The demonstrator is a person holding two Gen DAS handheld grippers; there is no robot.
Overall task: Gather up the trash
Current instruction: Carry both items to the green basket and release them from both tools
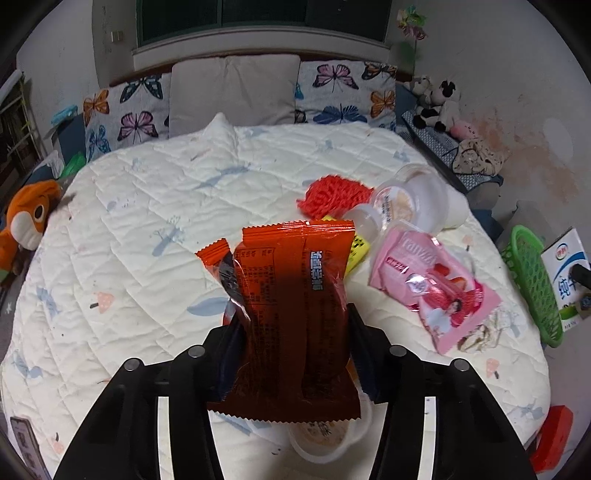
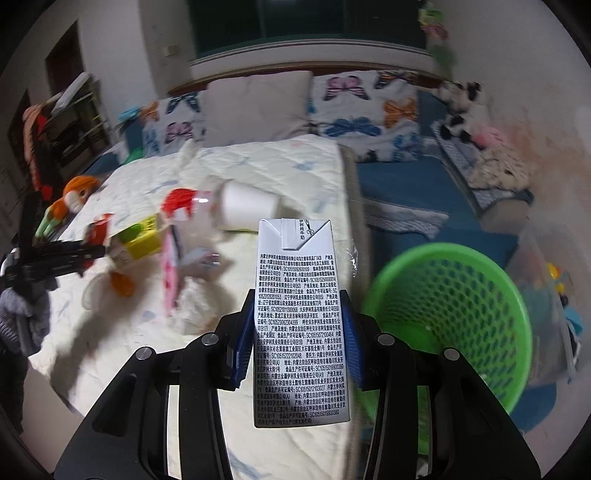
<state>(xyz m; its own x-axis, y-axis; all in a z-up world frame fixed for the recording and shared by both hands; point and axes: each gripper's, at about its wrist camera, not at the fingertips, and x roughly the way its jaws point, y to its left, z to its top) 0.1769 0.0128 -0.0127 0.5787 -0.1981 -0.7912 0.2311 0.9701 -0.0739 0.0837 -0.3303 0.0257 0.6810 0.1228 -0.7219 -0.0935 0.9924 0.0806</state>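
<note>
Clamped between the right gripper (image 2: 301,334) pads, a milk carton (image 2: 301,321) hangs left of the green basket (image 2: 454,306). Left gripper (image 1: 291,332) pinches a red snack wrapper (image 1: 291,314) above the bed (image 1: 147,206). Both are mid-carry, I judge; next, swing right and release over the basket.

Showed a bed (image 1: 147,206) under a quilted white cover, butterfly pillows (image 1: 347,92) against the headboard, a dark window (image 1: 258,14) above, and stained pale walls (image 1: 517,122).

You had two grippers, left (image 1: 291,325) and right (image 2: 301,332), one milk carton (image 2: 301,317), one green basket (image 2: 454,306), two butterfly pillows (image 1: 125,114).
</note>
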